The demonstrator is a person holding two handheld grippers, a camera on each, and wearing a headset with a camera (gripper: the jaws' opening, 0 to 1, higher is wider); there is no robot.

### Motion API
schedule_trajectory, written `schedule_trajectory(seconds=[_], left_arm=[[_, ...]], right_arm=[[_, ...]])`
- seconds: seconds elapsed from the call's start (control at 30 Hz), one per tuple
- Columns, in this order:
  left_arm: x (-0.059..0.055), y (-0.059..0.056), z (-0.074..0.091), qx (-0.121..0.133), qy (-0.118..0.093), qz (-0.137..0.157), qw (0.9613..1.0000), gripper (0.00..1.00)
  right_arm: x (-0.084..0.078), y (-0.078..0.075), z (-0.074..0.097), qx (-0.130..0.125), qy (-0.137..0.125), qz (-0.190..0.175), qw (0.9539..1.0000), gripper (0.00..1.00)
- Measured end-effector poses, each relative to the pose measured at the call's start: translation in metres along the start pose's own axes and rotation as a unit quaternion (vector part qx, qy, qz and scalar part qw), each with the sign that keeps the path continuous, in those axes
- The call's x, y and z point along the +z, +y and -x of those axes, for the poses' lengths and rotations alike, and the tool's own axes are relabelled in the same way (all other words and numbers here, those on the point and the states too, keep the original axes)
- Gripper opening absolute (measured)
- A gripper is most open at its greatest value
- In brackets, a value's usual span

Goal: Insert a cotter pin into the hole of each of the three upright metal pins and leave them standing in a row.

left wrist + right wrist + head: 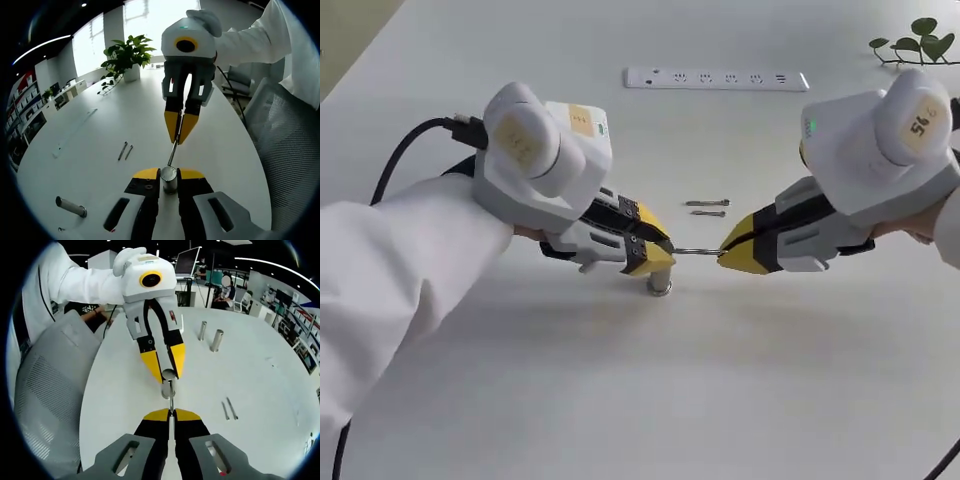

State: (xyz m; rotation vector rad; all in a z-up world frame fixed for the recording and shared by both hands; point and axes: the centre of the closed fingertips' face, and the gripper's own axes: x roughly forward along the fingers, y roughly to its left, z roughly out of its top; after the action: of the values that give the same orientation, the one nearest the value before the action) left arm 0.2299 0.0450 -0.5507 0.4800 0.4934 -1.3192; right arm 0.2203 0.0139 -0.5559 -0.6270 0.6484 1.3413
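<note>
Between the yellow fingertips [147,174] of the left gripper [169,175] sits an upright metal pin [169,182]. A tip presses on each side of it, so the jaws are clamped on it, and its foot rests on the white table [620,380]. Facing it, the right gripper [172,415] has its jaws closed flat on a cotter pin [171,399]. It pinches the near end, while the free end reaches straight out and touches the metal pin's upper part close by the left gripper's tips. Whether that end has entered the hole cannot be told. From the head view the cotter pin lies level, bridging the small gap between the two grippers, and the metal pin's base shows under the left one. Just beyond that gap two spare cotter pins [708,203] lie side by side on the table. Past the left gripper, in the right gripper view, two more metal pins [217,340] stand near each other. Farther back a white power strip [717,78] lies across the table, and a leafy plant [918,40] sits at the far right edge
</note>
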Motion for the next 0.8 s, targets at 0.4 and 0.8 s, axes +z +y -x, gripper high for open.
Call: schedule_trajectory(seconds=[0.4,0.8], left_arm=[[0.000,0.000,-0.002,-0.001,0.005,-0.009,0.9999,0.11],[0.000,0.000,-0.002,0.000,0.005,0.000,1.0000,0.11]], right_arm=[[0.004,-0.001,-0.013,0.017,0.008,0.018,0.9997,0.00],[0.016,0.000,-0.029,0.020,0.009,0.050,0.9985,0.00]])
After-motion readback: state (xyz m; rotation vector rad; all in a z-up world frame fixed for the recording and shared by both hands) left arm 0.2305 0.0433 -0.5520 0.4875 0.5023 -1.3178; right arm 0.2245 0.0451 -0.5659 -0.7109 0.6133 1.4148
